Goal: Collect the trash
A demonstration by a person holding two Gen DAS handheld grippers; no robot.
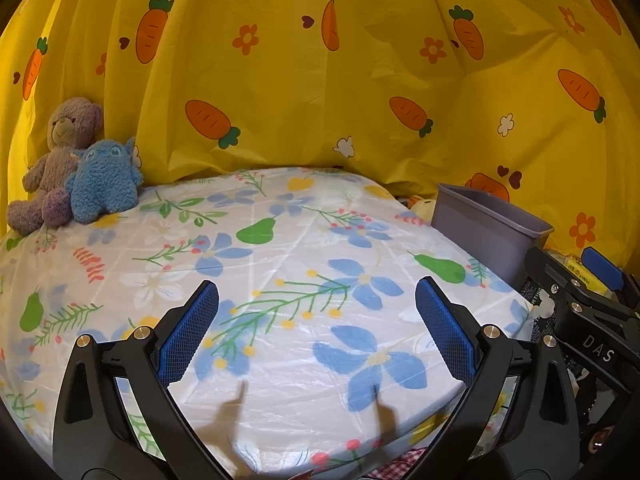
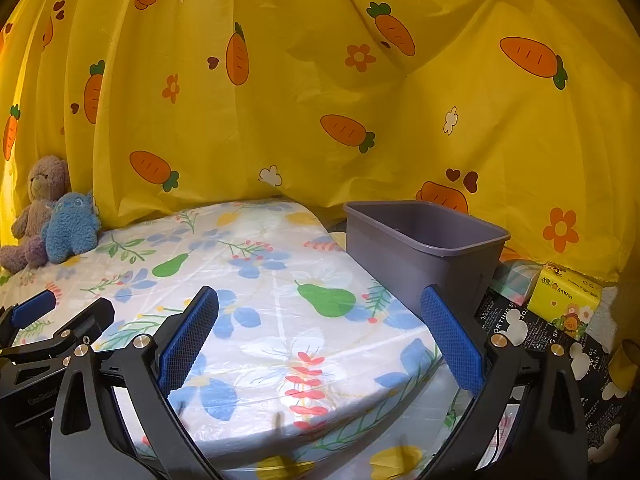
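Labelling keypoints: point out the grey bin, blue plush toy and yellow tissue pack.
grey bin [image 2: 404, 258]: right wrist view, front wall below the rim.
blue plush toy [image 1: 105, 184]: left wrist view, middle of its belly.
yellow tissue pack [image 2: 564, 300]: right wrist view, printed front face.

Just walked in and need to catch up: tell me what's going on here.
A person holds a claw in each hand over a table with a floral cover. The left claw and right claw are both open and hold nothing. A grey bin stands at the table's right edge, and no trash shows inside from here. Two plush toys sit at the far left, and a yellow tissue pack lies right of the bin.
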